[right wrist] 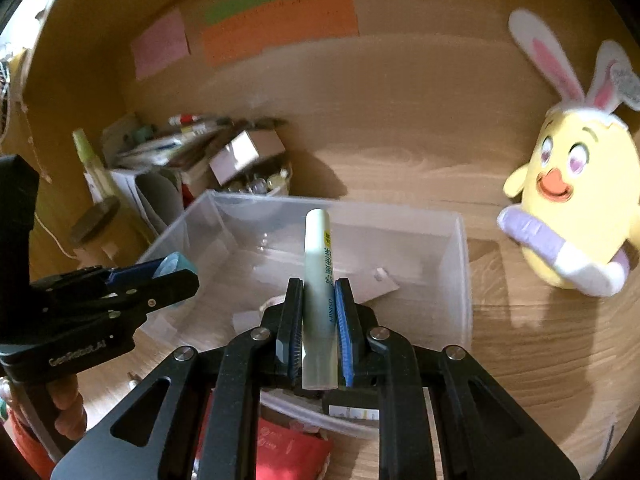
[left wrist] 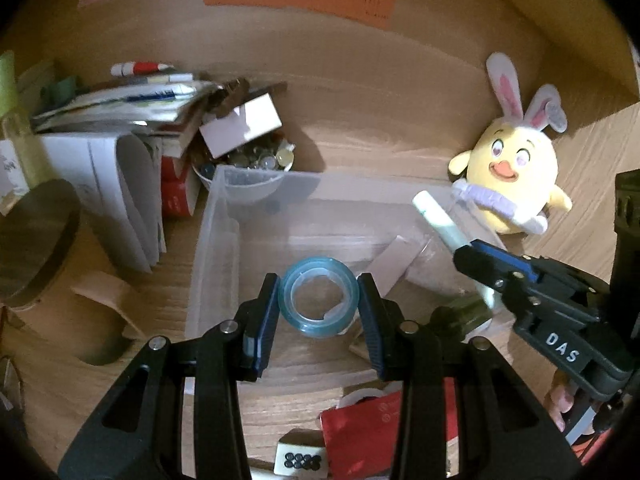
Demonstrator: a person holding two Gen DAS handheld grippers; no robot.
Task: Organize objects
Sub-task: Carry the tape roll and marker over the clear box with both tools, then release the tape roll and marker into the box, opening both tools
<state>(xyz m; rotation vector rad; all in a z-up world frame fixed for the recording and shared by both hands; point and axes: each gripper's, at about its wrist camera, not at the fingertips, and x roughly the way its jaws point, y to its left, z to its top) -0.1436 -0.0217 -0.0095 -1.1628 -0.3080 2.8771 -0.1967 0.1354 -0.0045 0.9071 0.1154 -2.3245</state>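
Observation:
My left gripper (left wrist: 318,300) is shut on a roll of clear blue-tinted tape (left wrist: 318,297), held above the near part of a clear plastic bin (left wrist: 216,240). In the right wrist view that same gripper (right wrist: 176,270) comes in from the left with the tape (right wrist: 173,263) showing at its tip. My right gripper (right wrist: 318,296) is shut on a pale green tube (right wrist: 317,280) that points up and away, over the clear bin (right wrist: 460,280). In the left wrist view the right gripper (left wrist: 470,250) and its tube (left wrist: 436,216) reach in from the right over the bin.
A yellow plush chick with rabbit ears (left wrist: 516,176) leans on the back wall at the right. Left of the bin stand a pile of papers and pens (left wrist: 132,100), a bowl of small shiny items (left wrist: 256,160) and a white box (left wrist: 240,122). A red packet (left wrist: 360,436) and a mahjong tile (left wrist: 300,458) lie near.

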